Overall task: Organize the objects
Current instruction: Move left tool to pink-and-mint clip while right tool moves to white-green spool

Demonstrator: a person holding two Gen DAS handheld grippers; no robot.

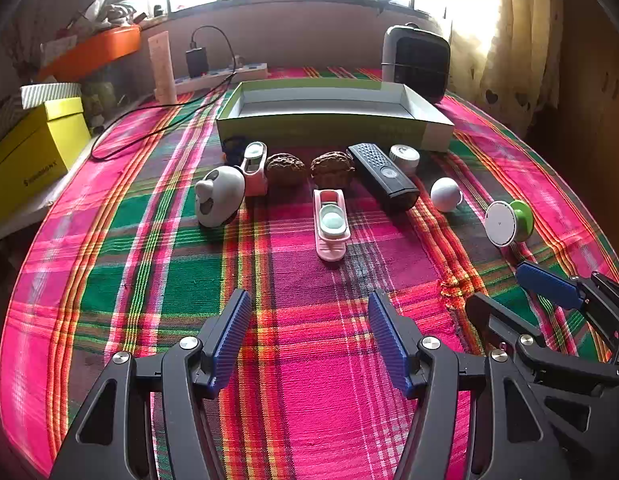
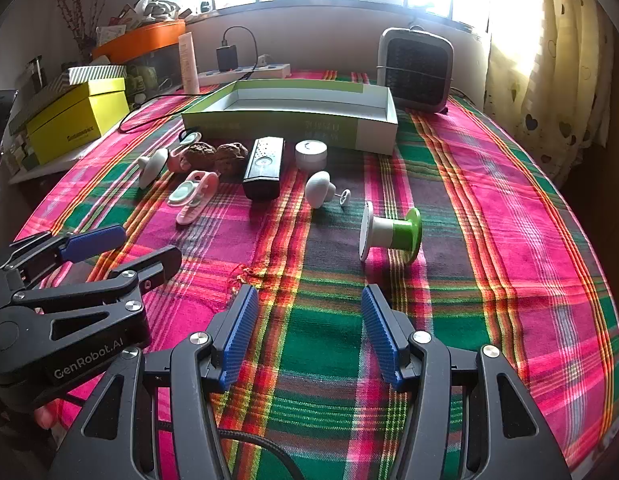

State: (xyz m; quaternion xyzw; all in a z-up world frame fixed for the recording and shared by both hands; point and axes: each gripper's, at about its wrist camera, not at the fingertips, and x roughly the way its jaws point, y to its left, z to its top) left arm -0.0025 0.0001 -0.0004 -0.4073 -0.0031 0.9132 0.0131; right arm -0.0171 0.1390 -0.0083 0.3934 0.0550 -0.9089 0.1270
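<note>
Left gripper [image 1: 309, 340] and right gripper [image 2: 305, 332]: jaws spread, nothing pinched, held over plaid cloth [image 1: 309, 400] at frame bottom. Small objects scattered mid-frame: two walnuts [image 1: 309, 170], black remote [image 1: 383, 176], pink clip [image 1: 330, 224], green-white spool [image 2: 389, 232]. Open box [image 1: 333, 120] noted behind them, upper centre.

Cloth [image 1: 309, 360] showing pink, green, red plaid. Tray [image 1: 333, 128] showing green outside, white inside; remote [image 1: 383, 176] looking black. Spool [image 2: 393, 234] showing white and green ends.

Your left gripper [image 1: 309, 340] and right gripper [image 2: 305, 332] hovered side by side, tilted downward over the plaid cloth [image 1: 309, 420], jaws spread, empty.
</note>
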